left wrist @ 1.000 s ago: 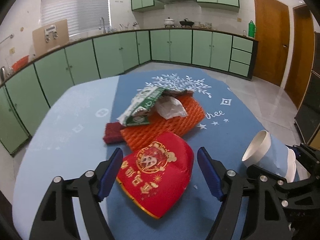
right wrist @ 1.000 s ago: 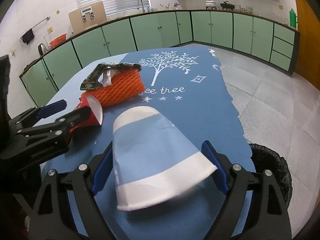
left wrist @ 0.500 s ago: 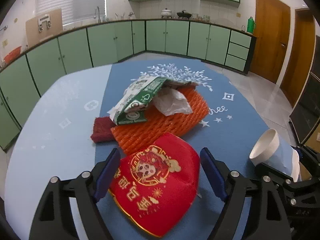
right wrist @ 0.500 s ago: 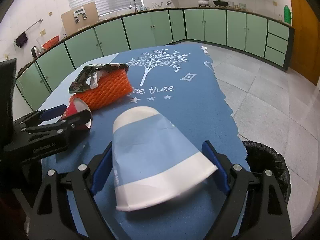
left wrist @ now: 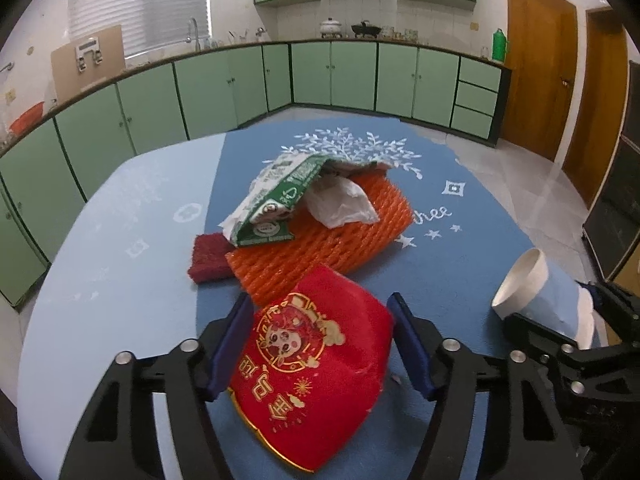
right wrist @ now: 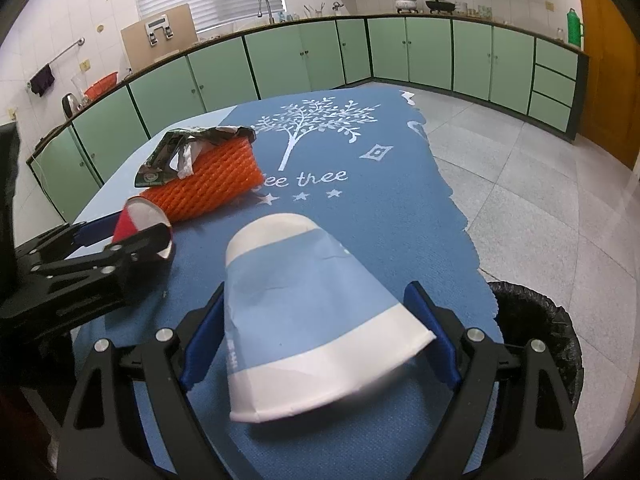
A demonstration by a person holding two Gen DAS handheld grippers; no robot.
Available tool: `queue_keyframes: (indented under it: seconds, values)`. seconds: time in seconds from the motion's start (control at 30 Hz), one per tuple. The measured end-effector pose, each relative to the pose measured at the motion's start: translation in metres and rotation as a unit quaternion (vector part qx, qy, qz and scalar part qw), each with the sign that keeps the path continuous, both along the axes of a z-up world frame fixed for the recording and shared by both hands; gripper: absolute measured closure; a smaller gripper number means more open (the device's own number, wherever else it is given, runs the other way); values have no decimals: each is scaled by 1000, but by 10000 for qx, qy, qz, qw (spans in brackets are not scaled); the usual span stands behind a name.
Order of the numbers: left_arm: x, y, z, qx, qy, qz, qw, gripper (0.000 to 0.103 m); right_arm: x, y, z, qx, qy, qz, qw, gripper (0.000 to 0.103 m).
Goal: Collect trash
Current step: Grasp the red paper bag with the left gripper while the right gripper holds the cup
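My left gripper is shut on a red paper cup with a gold cartoon print, held just above the blue tablecloth. My right gripper is shut on a blue-and-white paper cup; that cup also shows at the right of the left wrist view. Beyond the red cup lies a pile: orange foam netting, a green-and-white carton wrapper, crumpled white plastic and a dark red pad. The left gripper with the red cup shows in the right wrist view.
A black-lined trash bin stands on the tiled floor just past the table's right edge. Green kitchen cabinets run along the far walls. A wooden door is at the right.
My left gripper's jaws have closed in onto the red cup and lifted it slightly. My right gripper keeps holding the blue-and-white cup, nearly still.
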State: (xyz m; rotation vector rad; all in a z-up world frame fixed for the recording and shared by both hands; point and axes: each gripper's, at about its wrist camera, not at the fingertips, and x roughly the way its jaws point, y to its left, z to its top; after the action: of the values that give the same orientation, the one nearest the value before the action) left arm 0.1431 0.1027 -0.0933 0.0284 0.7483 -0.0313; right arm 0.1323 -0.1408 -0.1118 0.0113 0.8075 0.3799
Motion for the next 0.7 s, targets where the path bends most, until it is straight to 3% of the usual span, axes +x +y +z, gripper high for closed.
queue_keyframes:
  seconds: [0.17,0.43,0.6,0.7]
  values:
    - [-4,0,6,17,-75,-34,10000,39,-1,-2,0,28,-5,-1,10000,20]
    - [17,11,-10,-154,364,-165,9991,18,-3,-3,0,69,-4,-2,10000,20]
    - [23,12,-19,-28,559,5,9984,10,-4,-3,1,57,-8,0,10000,20]
    - [24,12,-20,-19,595,29,9982,11,-3,-3,0,68,-5,1,10000,20]
